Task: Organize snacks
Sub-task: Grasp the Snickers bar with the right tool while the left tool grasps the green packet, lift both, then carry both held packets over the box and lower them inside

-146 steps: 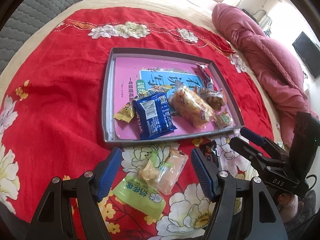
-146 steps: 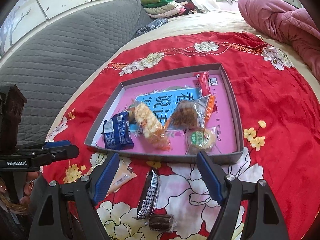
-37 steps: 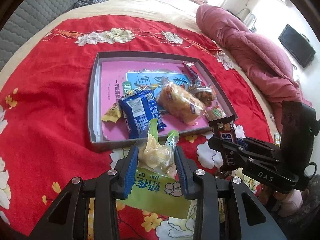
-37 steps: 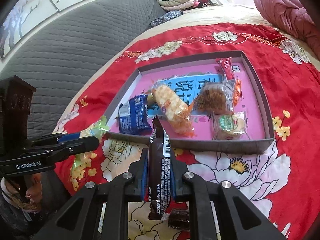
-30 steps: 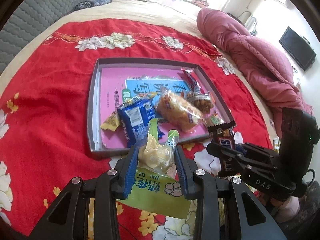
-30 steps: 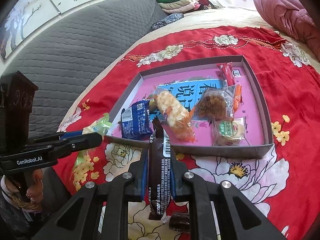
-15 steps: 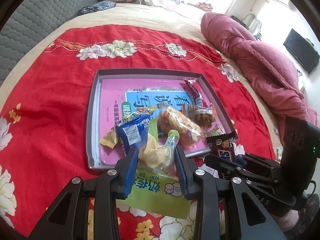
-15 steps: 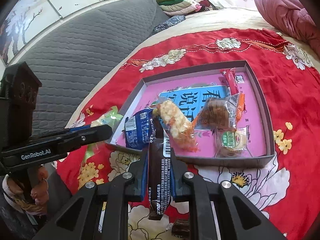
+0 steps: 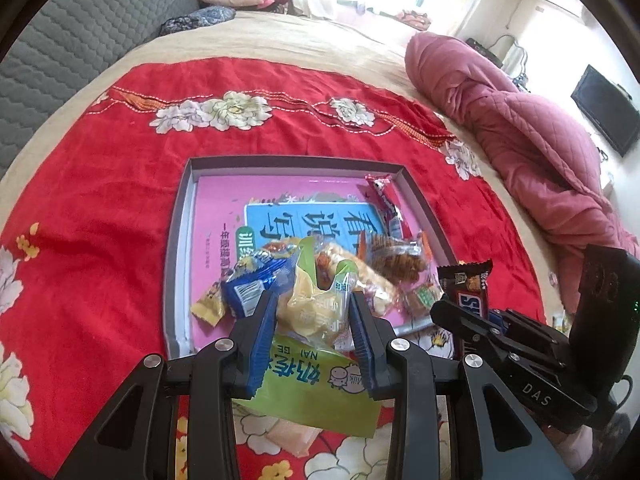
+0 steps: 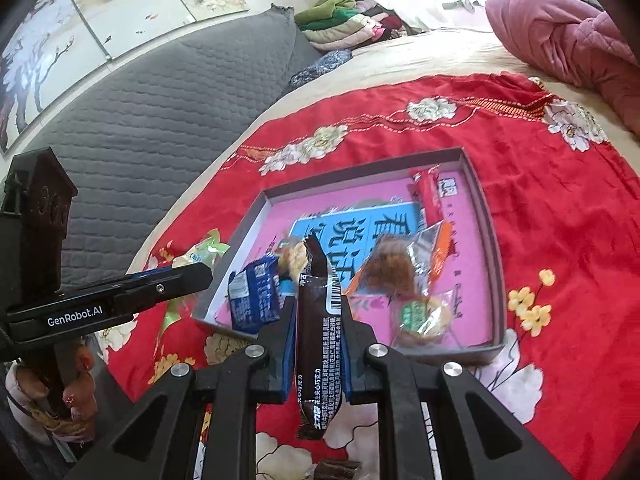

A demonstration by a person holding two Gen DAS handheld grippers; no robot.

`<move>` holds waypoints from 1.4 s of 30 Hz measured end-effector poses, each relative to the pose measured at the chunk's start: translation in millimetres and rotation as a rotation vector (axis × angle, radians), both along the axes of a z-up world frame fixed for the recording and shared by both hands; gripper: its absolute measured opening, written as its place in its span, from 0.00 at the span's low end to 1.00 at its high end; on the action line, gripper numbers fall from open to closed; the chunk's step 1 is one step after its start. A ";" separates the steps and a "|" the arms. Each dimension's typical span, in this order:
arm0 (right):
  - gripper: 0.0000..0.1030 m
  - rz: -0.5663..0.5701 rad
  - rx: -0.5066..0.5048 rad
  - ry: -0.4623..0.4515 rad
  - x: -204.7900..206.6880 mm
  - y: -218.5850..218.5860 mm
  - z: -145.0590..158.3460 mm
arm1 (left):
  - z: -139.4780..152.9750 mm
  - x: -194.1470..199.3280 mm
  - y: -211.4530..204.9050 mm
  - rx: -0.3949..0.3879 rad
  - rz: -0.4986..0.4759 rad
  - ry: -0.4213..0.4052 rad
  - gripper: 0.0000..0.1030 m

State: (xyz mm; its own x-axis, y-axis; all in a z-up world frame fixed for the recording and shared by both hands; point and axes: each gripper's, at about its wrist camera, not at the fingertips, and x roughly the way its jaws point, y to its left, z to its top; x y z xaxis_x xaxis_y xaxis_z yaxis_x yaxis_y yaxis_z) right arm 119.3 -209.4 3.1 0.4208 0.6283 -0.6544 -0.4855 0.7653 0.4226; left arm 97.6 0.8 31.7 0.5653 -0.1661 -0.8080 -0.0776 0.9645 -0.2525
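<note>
Two snacks in the air, most of the rest already in the tray

The grey tray point(image 9: 178, 256) on the red floral cloth point(image 9: 100, 208) is the landmark: inside it lie the blue biscuit pack point(image 9: 256, 286), a long orange-speckled pack point(image 10: 294, 260), a brown cake in clear wrap point(image 10: 390, 272), a red stick point(image 10: 428, 196) along its far right wall and a small round green-labelled cake point(image 10: 420, 318) by its near right corner. The left gripper point(image 9: 314, 326) pinches a yellow-green bun pack point(image 9: 316, 312) just over the tray's near edge; the right gripper point(image 10: 318, 328) clamps a dark chocolate bar point(image 10: 320, 320) upright, just short of the tray's near wall. Both look ready to be dropped in. Outside the tray, at least one small dark snack point(image 10: 336, 470) lies on the cloth below the right gripper, so some collecting seems to be left.
</note>
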 end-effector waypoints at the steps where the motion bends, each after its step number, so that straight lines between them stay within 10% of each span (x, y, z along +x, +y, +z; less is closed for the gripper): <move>1: 0.17 -0.003 0.002 -0.002 1.0 -1.4 0.7 | -0.7 1.6 -0.7 0.003 0.001 0.000 0.37; 42: 0.17 -0.123 0.025 0.032 38.6 -28.0 -7.3 | -45.2 49.7 -29.0 0.070 0.004 0.005 0.37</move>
